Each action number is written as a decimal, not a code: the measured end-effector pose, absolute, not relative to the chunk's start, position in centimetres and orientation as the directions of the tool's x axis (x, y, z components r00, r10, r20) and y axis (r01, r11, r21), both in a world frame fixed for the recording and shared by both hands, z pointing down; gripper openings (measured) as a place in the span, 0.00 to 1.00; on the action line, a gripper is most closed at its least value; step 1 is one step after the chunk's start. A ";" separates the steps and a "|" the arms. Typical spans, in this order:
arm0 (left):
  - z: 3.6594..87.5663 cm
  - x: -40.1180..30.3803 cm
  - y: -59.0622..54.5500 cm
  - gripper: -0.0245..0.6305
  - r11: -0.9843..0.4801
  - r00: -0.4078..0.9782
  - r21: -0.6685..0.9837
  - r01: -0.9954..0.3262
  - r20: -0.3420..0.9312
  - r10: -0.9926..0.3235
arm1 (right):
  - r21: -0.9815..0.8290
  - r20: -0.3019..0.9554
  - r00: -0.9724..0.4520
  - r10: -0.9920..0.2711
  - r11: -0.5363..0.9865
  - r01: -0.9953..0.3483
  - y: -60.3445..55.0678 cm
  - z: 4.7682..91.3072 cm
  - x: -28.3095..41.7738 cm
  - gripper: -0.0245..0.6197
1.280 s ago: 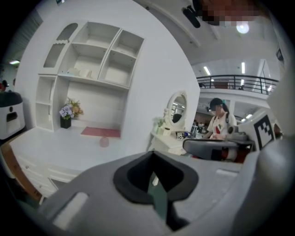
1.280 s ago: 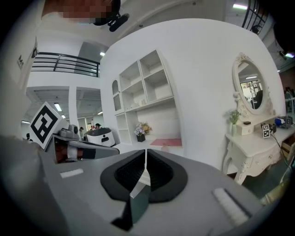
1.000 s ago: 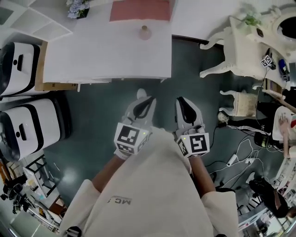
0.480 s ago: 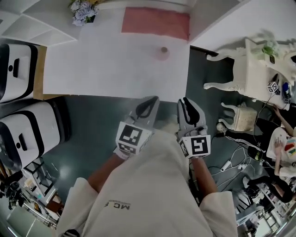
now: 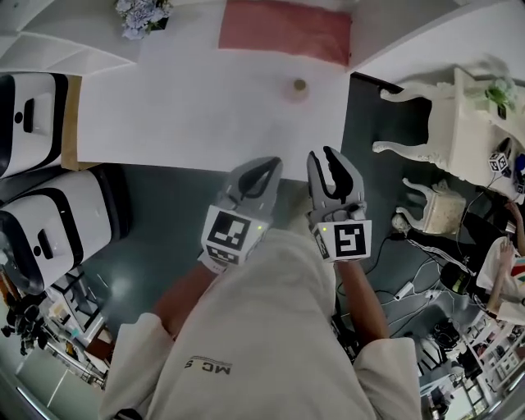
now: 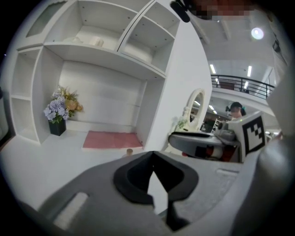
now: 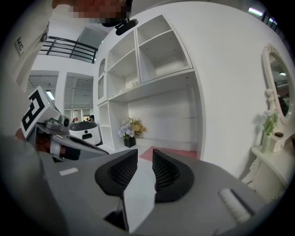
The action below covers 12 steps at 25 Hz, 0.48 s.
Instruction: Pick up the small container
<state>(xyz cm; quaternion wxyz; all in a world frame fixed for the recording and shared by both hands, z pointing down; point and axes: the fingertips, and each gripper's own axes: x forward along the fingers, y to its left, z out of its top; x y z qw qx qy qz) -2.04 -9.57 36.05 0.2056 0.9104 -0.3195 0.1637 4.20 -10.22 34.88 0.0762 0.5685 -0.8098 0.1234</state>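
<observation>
- The white open shelving (image 6: 115,46) rises behind the surface in square, smooth-walled compartments.
- The surface (image 5: 189,107) is a broad, flat white slab with a matte, even finish and straight edges; below it lies a dark grey-green floor (image 5: 156,197).
- A rectangular pink mat (image 5: 287,29) lies flat at the back of the surface, and its face looks soft and dull.
- The left gripper (image 5: 262,169) is moulded grey plastic with black scooped pads. Its jaws are closed tip to tip with nothing between them, and it hovers at the near edge of the surface.
- The right gripper (image 5: 332,156) has the same grey shell, with ribbed black pads. Its jaws are opening, a narrow gap shows between them, and nothing is in it.
- A bunch of lilac and yellow flowers (image 5: 141,15) stands in a dark square pot in the back left corner.
- The small container (image 5: 300,85) is round and pale with a tan top. It stands upright on the surface just in front of the mat, well apart from both grippers.
</observation>
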 end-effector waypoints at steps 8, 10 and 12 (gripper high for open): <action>39.0 -1.7 -11.1 0.04 -0.668 0.694 0.253 -0.700 0.460 -0.554 | -0.115 0.252 -0.366 -0.896 0.348 -0.930 -14.2 38.0 4.9 0.22; 40.2 -1.2 -11.7 0.04 -0.648 0.675 0.248 -0.720 0.469 -0.570 | -0.119 0.255 -0.367 -0.895 0.348 -0.930 -15.2 39.3 5.7 0.23; 41.2 -1.0 -12.4 0.04 -0.630 0.658 0.245 -0.737 0.473 -0.586 | -0.118 0.257 -0.368 -0.894 0.349 -0.930 -16.4 40.5 6.2 0.23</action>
